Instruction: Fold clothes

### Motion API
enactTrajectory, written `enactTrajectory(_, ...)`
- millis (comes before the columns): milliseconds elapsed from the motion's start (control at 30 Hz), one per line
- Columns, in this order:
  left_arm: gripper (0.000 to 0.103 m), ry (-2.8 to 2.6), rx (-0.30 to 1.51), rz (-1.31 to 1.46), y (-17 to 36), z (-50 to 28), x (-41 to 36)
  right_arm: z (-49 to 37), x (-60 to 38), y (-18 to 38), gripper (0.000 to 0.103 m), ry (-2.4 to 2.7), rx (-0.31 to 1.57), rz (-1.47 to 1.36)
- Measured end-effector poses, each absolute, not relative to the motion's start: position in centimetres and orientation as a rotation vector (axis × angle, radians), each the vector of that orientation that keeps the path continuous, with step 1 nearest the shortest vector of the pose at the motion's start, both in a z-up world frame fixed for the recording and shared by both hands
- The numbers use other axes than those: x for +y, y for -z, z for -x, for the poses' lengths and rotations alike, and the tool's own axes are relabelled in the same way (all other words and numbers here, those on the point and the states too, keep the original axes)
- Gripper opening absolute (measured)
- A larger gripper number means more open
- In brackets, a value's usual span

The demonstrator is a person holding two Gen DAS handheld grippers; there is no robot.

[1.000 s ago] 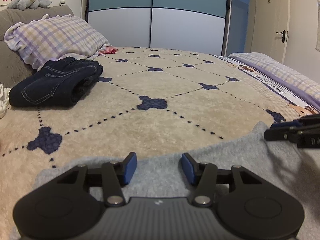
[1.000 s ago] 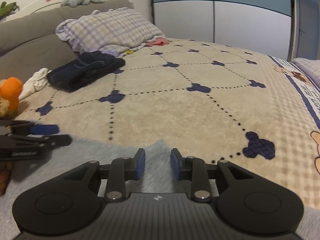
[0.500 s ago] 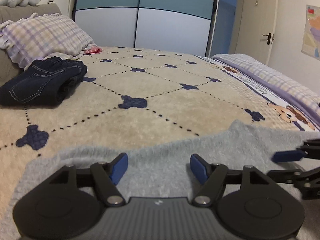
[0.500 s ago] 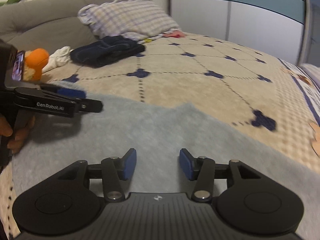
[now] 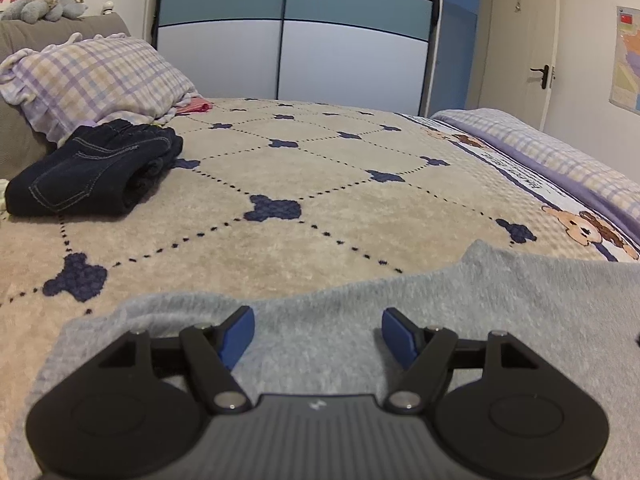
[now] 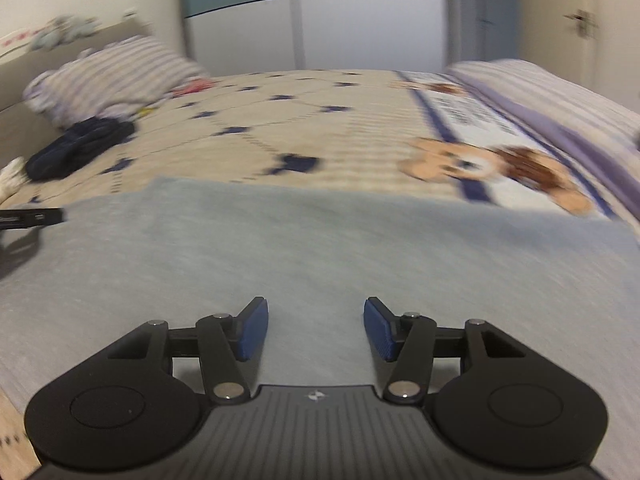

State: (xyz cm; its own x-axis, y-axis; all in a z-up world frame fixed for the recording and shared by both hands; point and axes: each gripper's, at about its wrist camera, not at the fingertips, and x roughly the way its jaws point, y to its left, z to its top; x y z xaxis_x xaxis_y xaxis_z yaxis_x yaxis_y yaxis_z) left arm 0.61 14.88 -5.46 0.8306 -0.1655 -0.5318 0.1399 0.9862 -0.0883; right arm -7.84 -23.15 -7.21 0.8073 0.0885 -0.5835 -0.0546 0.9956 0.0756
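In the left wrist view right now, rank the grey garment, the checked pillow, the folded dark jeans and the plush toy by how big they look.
1. grey garment, though it lies nearest the camera, which inflates it
2. checked pillow
3. folded dark jeans, close to the pillow in apparent size
4. plush toy, farthest away

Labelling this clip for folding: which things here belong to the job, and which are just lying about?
Job:
- grey garment, spread on the bed
- folded dark jeans

Lying about:
- checked pillow
- plush toy on the headboard
- pink cloth by the pillow
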Motion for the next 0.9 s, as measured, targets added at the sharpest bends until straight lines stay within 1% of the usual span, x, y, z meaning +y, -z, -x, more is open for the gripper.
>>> enactTrajectory(100, 0.078, 0.156, 0.56, 0.063, 4.9, -0.2, 14.6, 9.7, -25.5, 7.4, 0.056, -0.004, 0.615, -0.088)
enactTrajectory(200, 0.079, 0.172, 0.551, 0.092, 4.0, 0.4, 14.1, 11.2, -27.1, 7.2, 0.056, 0.067, 0.604, -0.106)
enactTrajectory(367, 0.084, 0.178, 0.527, 0.117, 2.4, 2.3, 12.5, 13.2, -28.4, 7.1, 0.057, 0.18, 0.579, -0.126)
enactTrajectory(567, 0.087, 0.211, 0.551, 0.147, 0.6, 3.8, 10.9, 14.4, -28.0, 7.1, 0.06, 0.27, 0.578, -0.124)
enactTrajectory(700, 0.091, 0.227, 0.568, 0.159, 0.1, 4.1, 10.5, 15.0, -27.7, 7.1, 0.06, 0.28, 0.581, -0.095)
enactTrajectory(900, 0.092, 0.213, 0.624, 0.208, -0.7, 3.1, 10.2, 15.5, -28.3, 6.8, 0.061, 0.306, 0.579, -0.156)
